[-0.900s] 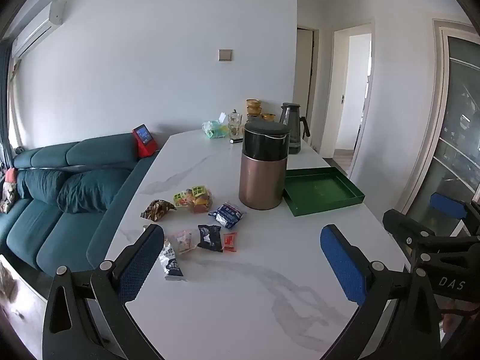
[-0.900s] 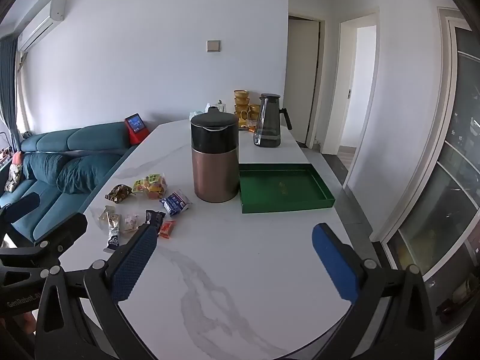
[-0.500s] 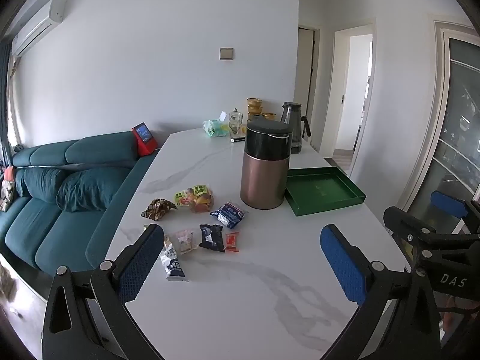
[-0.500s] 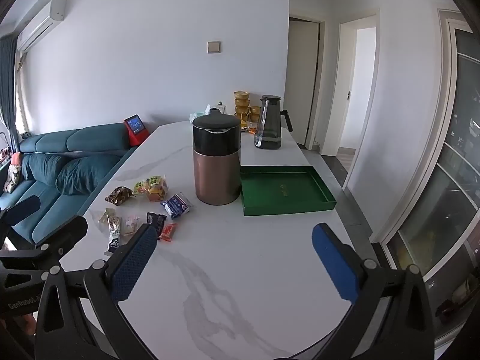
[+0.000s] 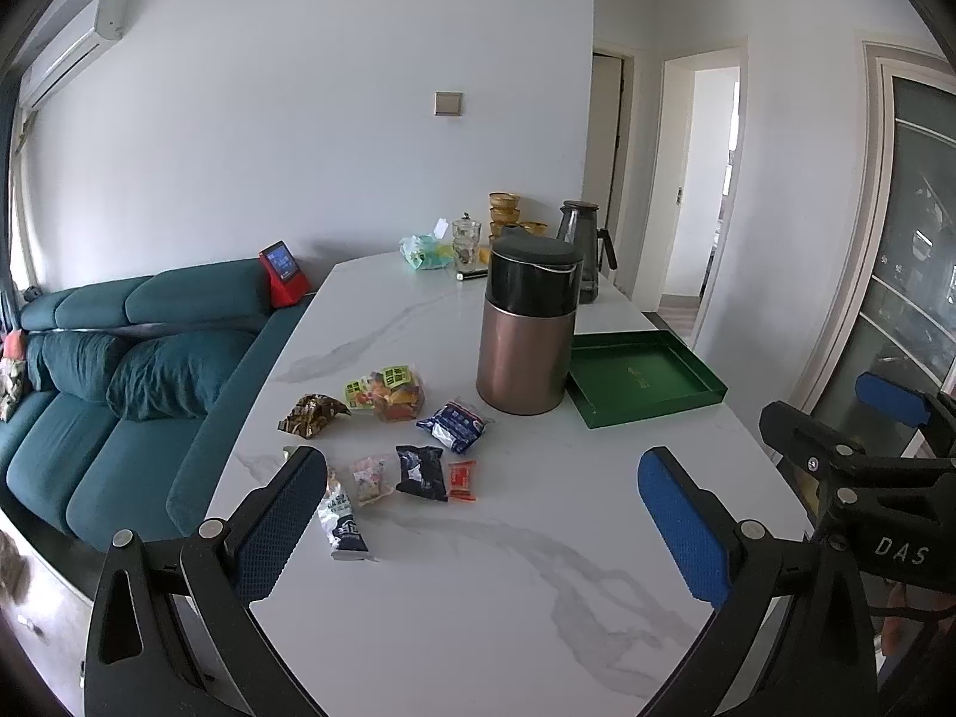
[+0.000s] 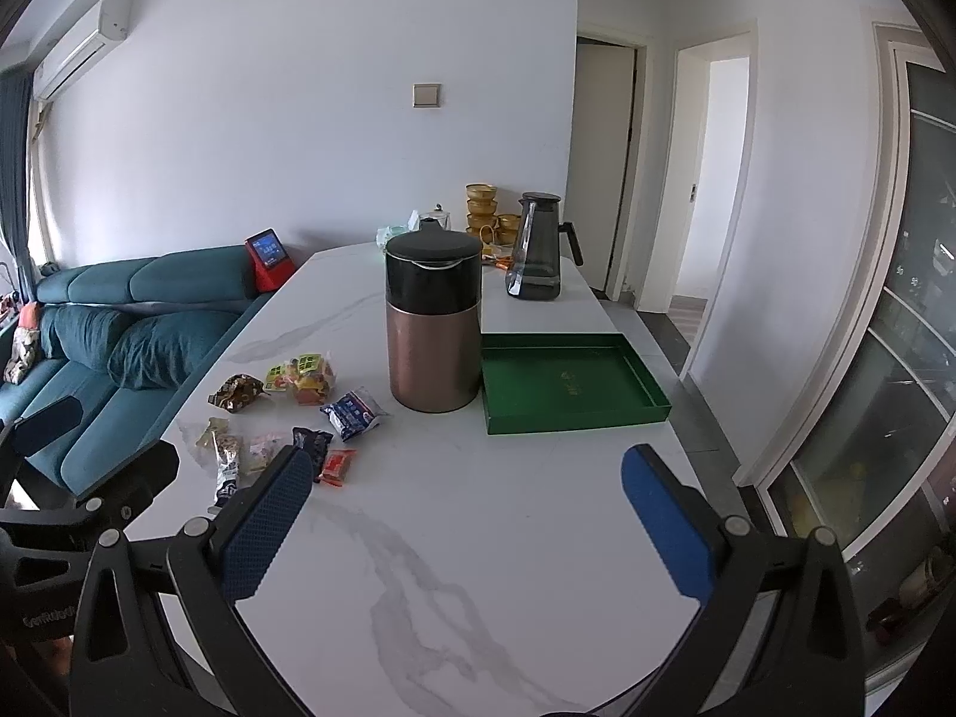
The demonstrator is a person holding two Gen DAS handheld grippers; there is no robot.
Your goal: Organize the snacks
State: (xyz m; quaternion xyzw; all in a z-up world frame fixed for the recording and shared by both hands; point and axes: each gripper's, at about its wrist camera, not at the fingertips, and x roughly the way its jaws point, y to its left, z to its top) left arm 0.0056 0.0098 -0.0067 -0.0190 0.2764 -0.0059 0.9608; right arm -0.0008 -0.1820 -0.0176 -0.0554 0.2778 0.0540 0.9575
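Both tools (image 5: pixel 481 502) (image 6: pixel 463 505) gape empty, snack packets (image 5: pixel 421 469) beyond, well apart

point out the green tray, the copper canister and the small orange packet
green tray (image 6: pixel 538 385), right wrist view, bare floor of the tray
copper canister (image 6: pixel 431 358), right wrist view, its copper body
orange packet (image 5: pixel 462 480), left wrist view, middle of the wrapper
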